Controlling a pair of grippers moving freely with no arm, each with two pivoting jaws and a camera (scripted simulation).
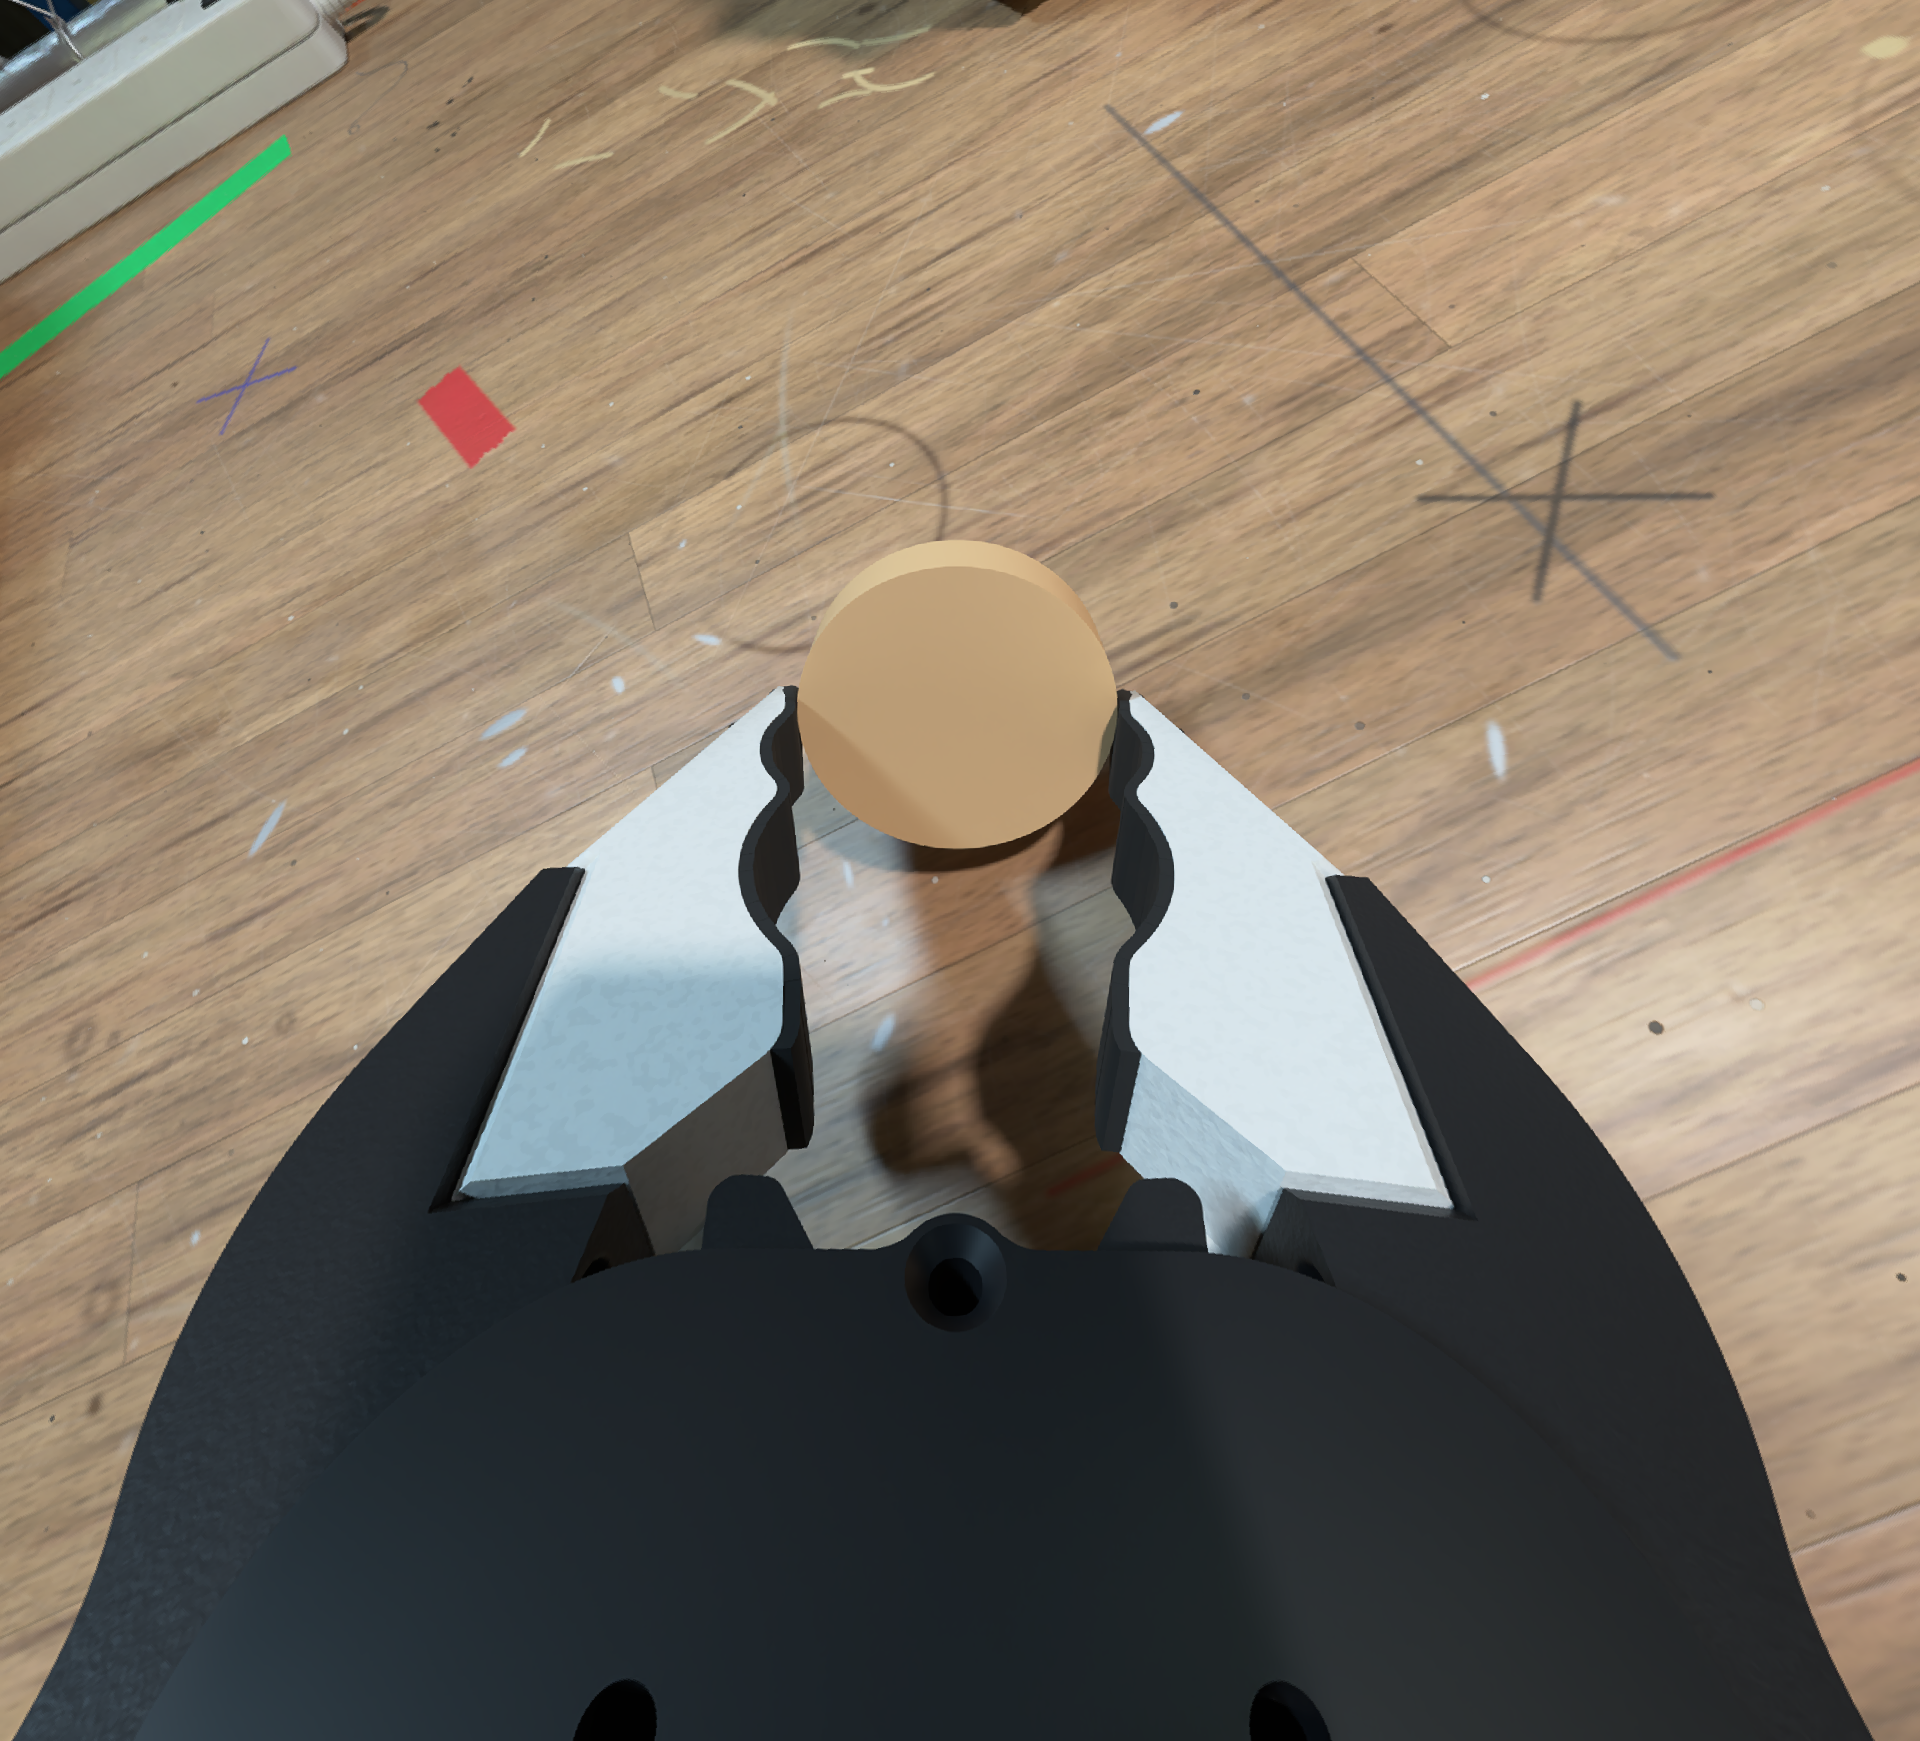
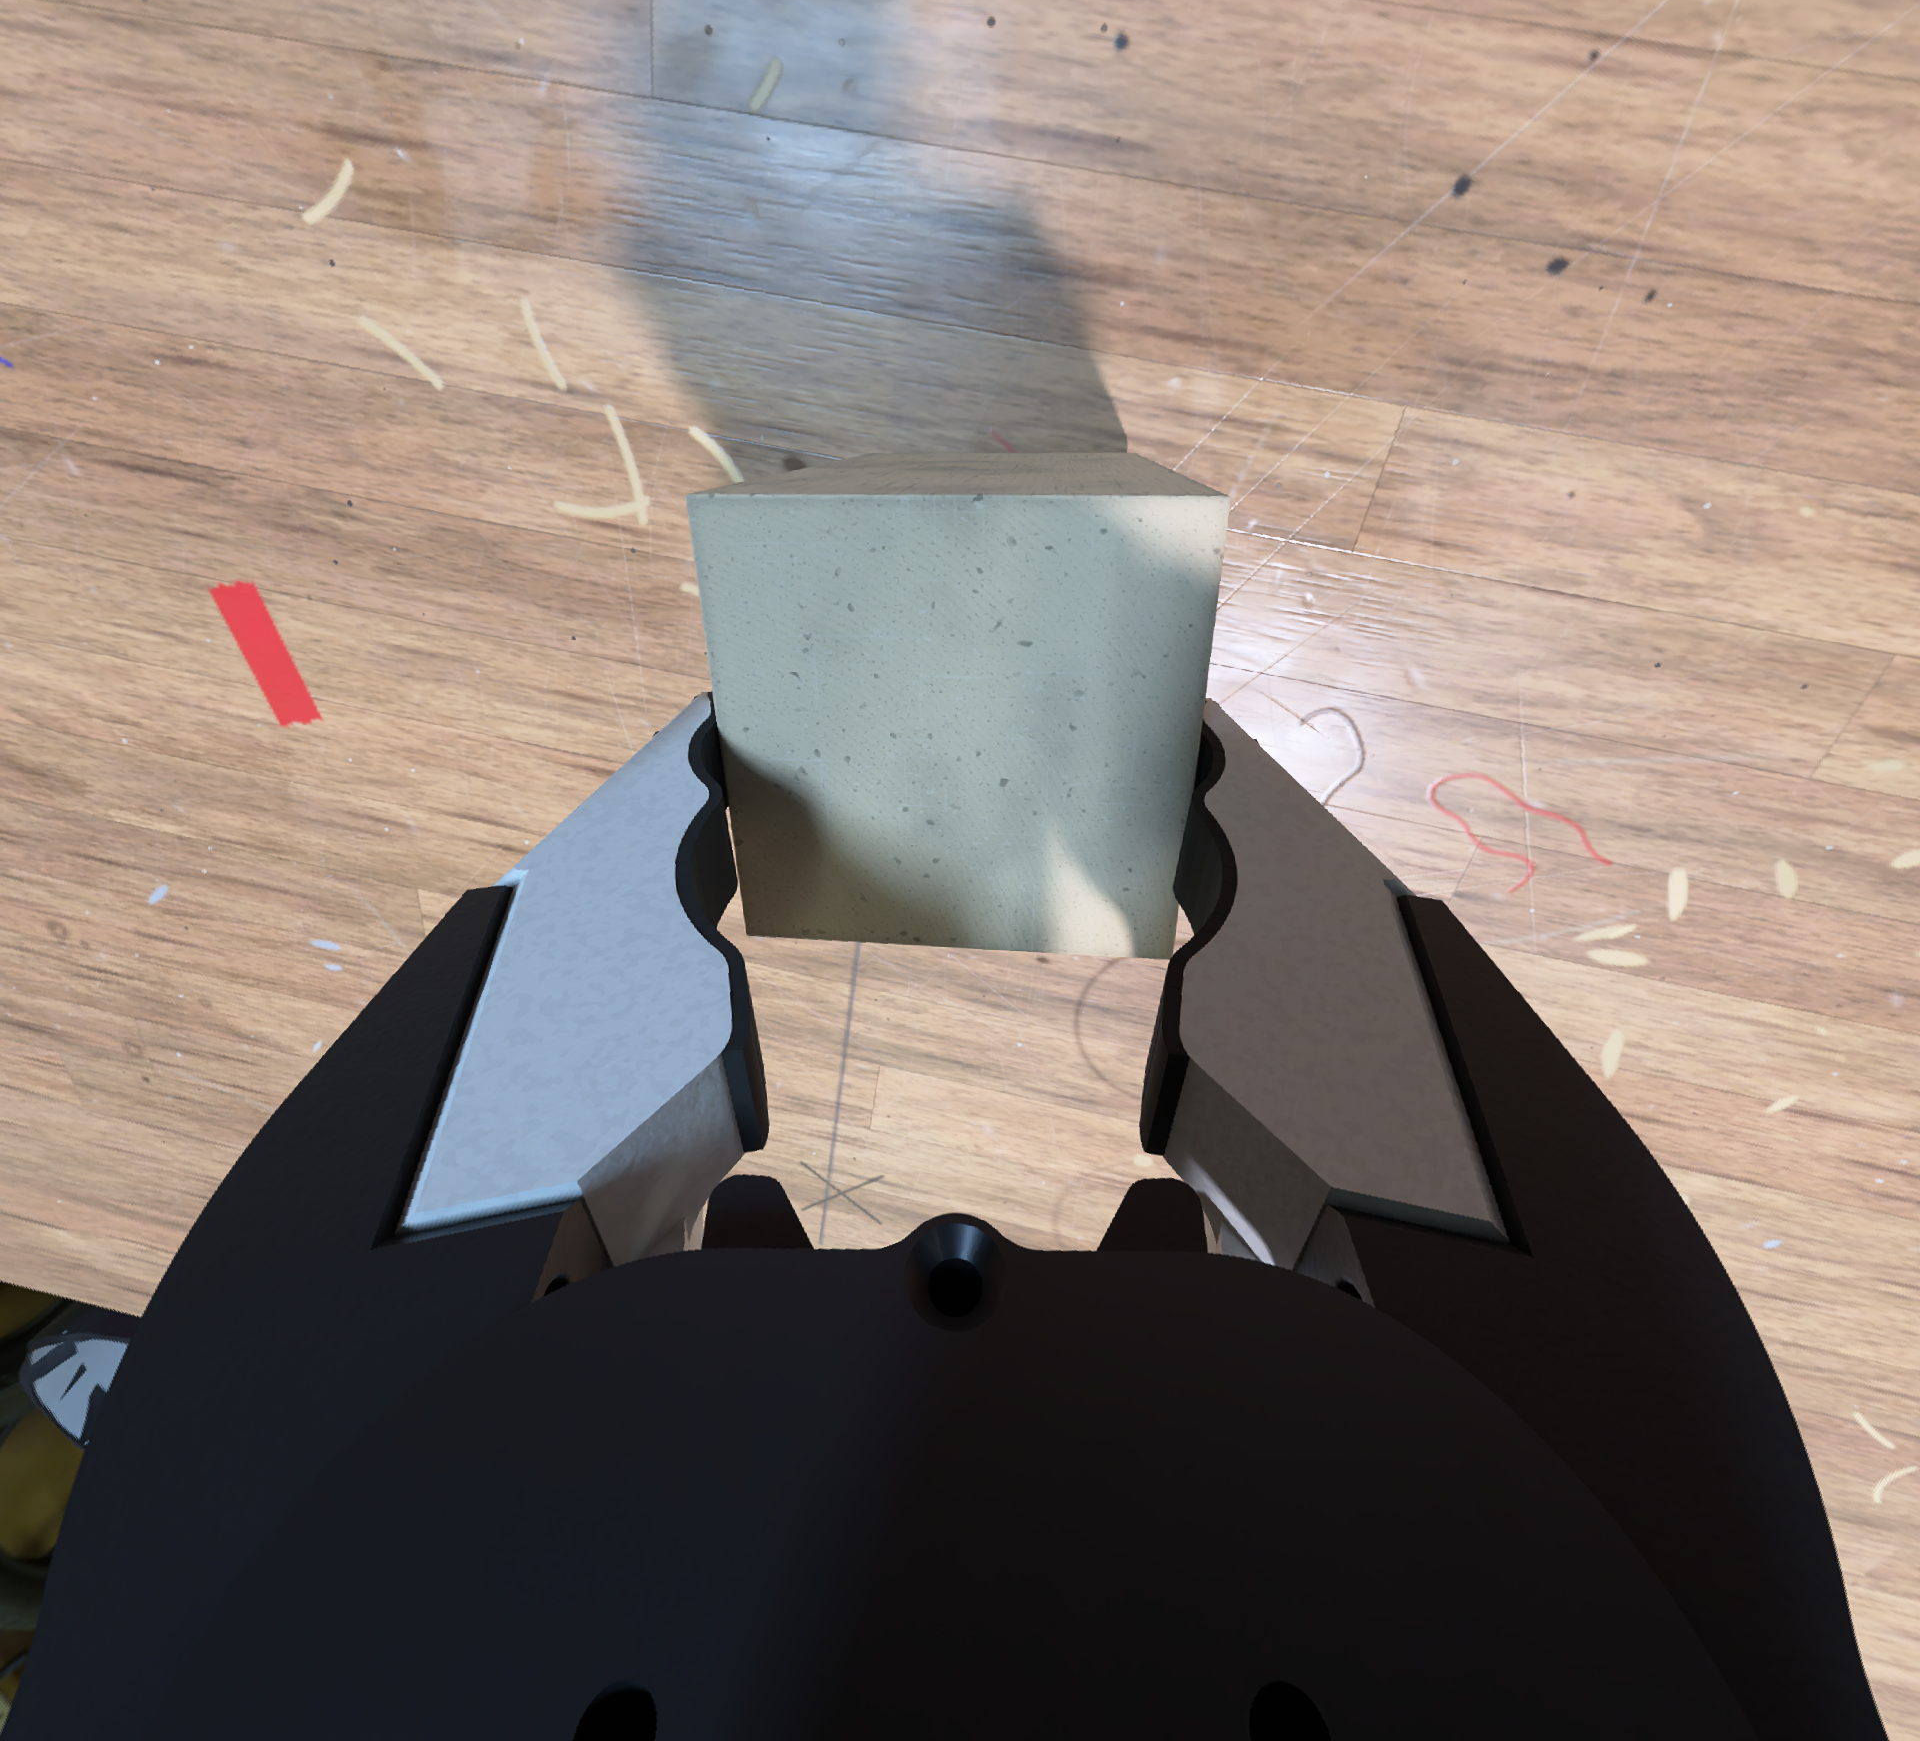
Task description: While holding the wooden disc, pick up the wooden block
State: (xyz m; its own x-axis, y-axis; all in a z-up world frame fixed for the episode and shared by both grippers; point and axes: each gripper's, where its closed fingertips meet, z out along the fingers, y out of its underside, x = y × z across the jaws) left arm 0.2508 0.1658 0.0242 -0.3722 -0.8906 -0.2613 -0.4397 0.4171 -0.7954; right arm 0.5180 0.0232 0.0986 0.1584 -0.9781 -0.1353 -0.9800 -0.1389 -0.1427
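Wood everywhere: plank surface (image 1: 1351, 164), tan disc (image 1: 951, 699), pale speckled block (image 2: 956, 715).

Left hand-held gripper (image 1: 954, 715) is closed onto the disc, pinching its rim at the very fingertips, flat face toward the camera. Disc looks clear of the surface; its shadow falls below, between the fingers.

Right hand-held gripper (image 2: 954, 761) is part-open, about block width, with the block between its fingertips. Pads look touching both side faces, tip-deep only. No strong long axis visible; reads near cubic, near face square to the camera. Can't tell for sure from the right wrist view whether it's off the surface. The left wrist view shows it tilted, one edge raised over a dark shadow, so I'd judge it just lifted.

Key relation: block sits dead ahead of the right gripper, centred, so the move should be straight up with no sideways correction. Left gripper is well apart, with the block far ahead of it.

Room: open surface all round the block. Power strip (image 1: 156, 70) and a surface edge lie to the left gripper's far left. Red tape (image 2: 265, 652) is flat, no obstacle.

Risk: shallow tip grip on both parts.
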